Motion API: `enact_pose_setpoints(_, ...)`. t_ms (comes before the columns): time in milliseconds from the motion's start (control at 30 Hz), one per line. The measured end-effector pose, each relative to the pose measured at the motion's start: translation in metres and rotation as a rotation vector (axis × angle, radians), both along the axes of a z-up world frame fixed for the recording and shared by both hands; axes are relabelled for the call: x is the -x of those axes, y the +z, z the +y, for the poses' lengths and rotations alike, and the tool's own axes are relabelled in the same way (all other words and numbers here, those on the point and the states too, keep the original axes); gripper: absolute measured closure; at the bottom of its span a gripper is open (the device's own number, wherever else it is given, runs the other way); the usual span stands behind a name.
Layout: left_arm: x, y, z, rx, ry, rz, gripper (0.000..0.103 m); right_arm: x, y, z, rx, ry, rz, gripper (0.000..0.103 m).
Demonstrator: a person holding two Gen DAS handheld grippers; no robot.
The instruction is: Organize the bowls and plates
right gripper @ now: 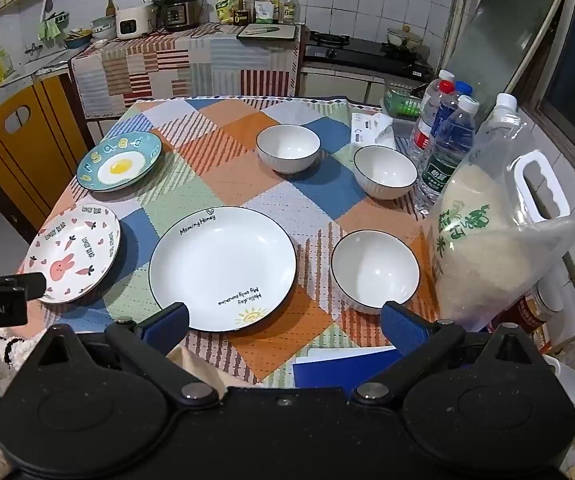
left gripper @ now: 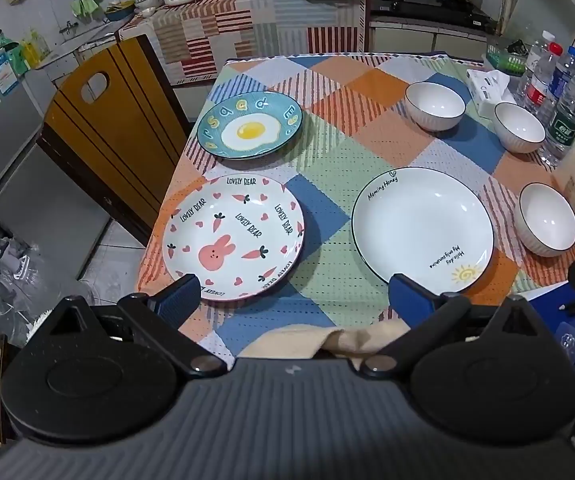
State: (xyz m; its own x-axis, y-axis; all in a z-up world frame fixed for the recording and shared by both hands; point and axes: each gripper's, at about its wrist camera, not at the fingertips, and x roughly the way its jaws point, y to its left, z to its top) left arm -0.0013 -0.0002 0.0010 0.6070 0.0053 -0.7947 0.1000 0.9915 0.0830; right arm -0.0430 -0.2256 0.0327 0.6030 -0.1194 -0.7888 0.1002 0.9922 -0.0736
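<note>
Lying flat, rims up: three plates [right gripper: 223, 268], three bowls [right gripper: 374, 270] | left tongs [left gripper: 293, 298] released | right tongs [right gripper: 285, 322] released

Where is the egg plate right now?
The egg plate sits at the table's far left in both views, directly behind the rabbit plate and left of the nearest white bowl, touching neither.
</note>
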Motion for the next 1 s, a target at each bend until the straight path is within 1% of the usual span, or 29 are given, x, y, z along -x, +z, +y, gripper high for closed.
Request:
enact_pose_setpoints(33,-0.0016,-0.0004,0.0001,0.005,0.002,0.033,0.001,0.0000,-0.0002,-0.0004,-0.004,0.001,-0.002,0.000)
enact_pose_setpoints(133,-0.0005,0.0008,0.0002,0.005,0.001,0.021,0.001,-0.0009,-0.0016,-0.0029,-0.003,0.008,-0.006,0.000)
enact_pose_setpoints(167,-0.0012,-0.0006,-0.0007,0.006,0.000,0.021,0.001,-0.0019,-0.0011,0.0034,0.021,0.018,-0.003,0.000)
enact_pose_setpoints(267,-0.0004,-0.0039,-0.0015,0.002,-0.007,0.021,0.001,0.0008,-0.0003,0.0009,-0.005,0.024,-0.018,0.000)
enact_pose_setpoints(367,-0.0022,-0.0029,-0.0045,-0.013,-0.008,0.019,0.001,-0.0011,-0.0040,0.0015,0.003,0.033,-0.005,0.000)
enact_pose_setpoints(500,0.0000,-0.0011,-0.0016,-0.002,-0.007,0.016,0.002,-0.0008,-0.0053,-0.0017,0.000,0.039,-0.007,0.000)
enact_pose_setpoints(1000,0.0010,0.0054,-0.0041,-0.001,-0.019,-0.009,0.001,-0.0017,-0.0084,-0.0017,0.032,0.025,-0.008,0.000)
